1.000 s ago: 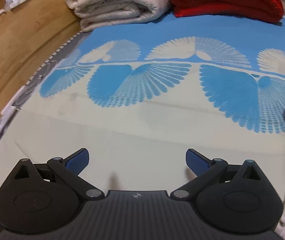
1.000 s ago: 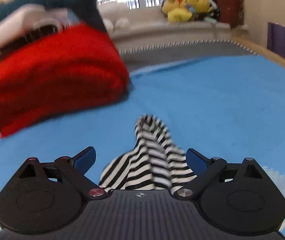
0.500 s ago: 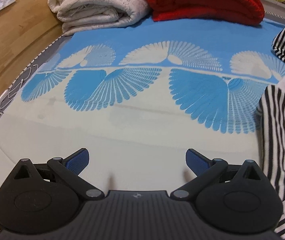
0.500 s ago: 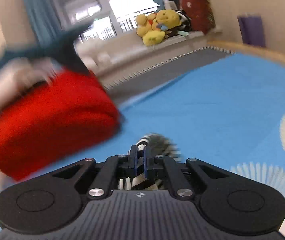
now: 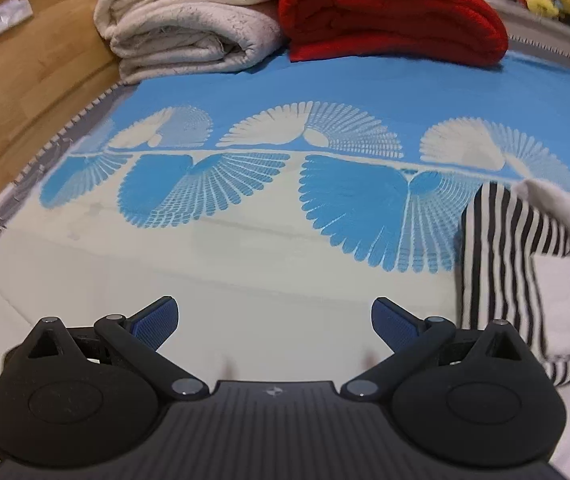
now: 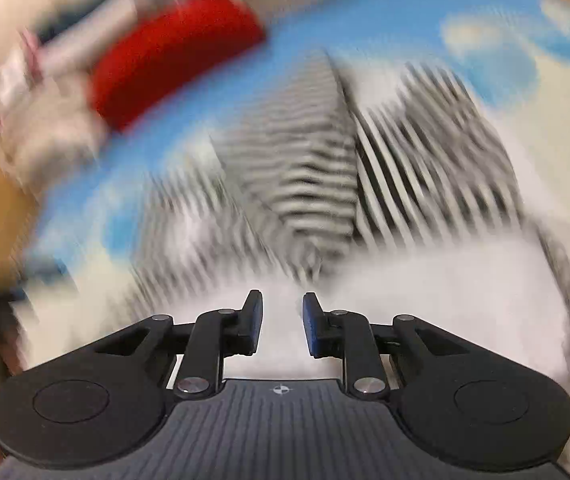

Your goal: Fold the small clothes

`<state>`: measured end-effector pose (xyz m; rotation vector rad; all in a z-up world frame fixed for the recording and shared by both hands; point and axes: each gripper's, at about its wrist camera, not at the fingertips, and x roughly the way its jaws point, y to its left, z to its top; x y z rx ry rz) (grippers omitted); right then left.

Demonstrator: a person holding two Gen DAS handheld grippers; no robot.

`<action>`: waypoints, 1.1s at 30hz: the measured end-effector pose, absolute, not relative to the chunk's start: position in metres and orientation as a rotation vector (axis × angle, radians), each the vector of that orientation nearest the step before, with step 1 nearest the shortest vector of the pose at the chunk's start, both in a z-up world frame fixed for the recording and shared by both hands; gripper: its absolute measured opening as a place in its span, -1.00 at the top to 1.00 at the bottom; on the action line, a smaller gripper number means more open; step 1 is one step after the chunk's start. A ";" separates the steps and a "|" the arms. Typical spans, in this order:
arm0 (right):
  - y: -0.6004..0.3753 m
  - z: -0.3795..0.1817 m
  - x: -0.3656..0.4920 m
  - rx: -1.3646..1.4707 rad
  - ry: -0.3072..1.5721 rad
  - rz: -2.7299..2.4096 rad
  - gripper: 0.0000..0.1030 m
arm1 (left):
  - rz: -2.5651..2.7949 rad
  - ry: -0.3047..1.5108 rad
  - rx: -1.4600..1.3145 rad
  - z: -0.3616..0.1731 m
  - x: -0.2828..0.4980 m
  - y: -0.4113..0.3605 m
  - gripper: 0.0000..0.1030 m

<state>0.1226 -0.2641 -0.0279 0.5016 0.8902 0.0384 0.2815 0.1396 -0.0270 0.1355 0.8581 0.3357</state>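
Garment, a black-and-white striped knit top [image 6: 317,168], lies crumpled just ahead of the right hand-held gripper [image 6: 282,320], long axis running away from it; jaws narrow and opening, nothing between them. Left hand-held gripper [image 5: 275,320] stands wide and empty, top [image 5: 525,264] off to its right, beside it; right nearer.

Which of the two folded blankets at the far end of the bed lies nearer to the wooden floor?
The cream blanket. It sits at the bed's left edge, beside the wooden floor; the red blanket lies to its right, further from the floor.
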 end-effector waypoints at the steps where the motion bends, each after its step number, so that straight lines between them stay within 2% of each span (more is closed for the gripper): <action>1: -0.270 -0.029 0.120 0.489 0.905 0.042 0.53 | 0.346 0.860 0.155 -0.030 0.281 0.136 -1.00; 2: -0.277 -0.023 0.122 0.481 0.872 0.033 0.48 | 0.355 0.864 0.168 -0.032 0.280 0.132 -1.00; 4: -0.285 0.006 0.129 0.391 0.715 0.033 -0.19 | 0.351 0.869 0.159 -0.033 0.278 0.130 -1.00; 5: -0.283 0.018 0.139 0.328 0.661 0.043 -0.27 | 0.346 0.869 0.140 -0.032 0.278 0.129 -1.00; 9: -0.262 0.040 0.212 0.121 0.583 0.121 -0.30 | 0.337 0.865 0.074 -0.028 0.283 0.129 -1.00; 14: -0.204 -0.001 0.306 -0.031 0.743 0.185 -0.35 | 0.311 0.901 0.011 -0.033 0.298 0.127 -1.00; 15: -0.195 -0.012 0.318 -0.047 0.768 0.170 -0.32 | 0.306 0.909 -0.002 -0.034 0.300 0.127 -1.00; 17: -0.187 -0.031 0.339 -0.040 0.792 0.090 -0.14 | 0.295 0.921 -0.022 -0.037 0.304 0.127 -1.00; 18: -0.192 -0.035 0.343 -0.003 0.793 0.063 0.50 | 0.295 0.927 -0.027 -0.039 0.305 0.127 -1.00; 19: -0.199 -0.035 0.350 0.063 0.790 0.033 0.95 | 0.293 0.930 -0.032 -0.040 0.306 0.127 -1.00; 21: -0.219 -0.024 0.359 0.247 0.767 0.005 0.96 | 0.288 0.934 -0.046 -0.041 0.308 0.127 -1.00; 25: -0.249 0.040 0.350 0.428 0.578 -0.026 0.96 | 0.285 0.933 -0.054 -0.040 0.308 0.129 -1.00; 29: -0.300 0.112 0.280 0.693 0.312 -0.054 0.96 | 0.285 0.922 -0.035 -0.037 0.303 0.129 -1.00; 31: -0.315 0.118 0.239 0.758 0.281 -0.064 0.96 | 0.290 0.911 -0.013 -0.036 0.302 0.126 -1.00; 33: -0.318 0.100 0.196 0.786 0.326 -0.061 0.96 | 0.290 0.907 0.016 -0.037 0.300 0.122 -1.00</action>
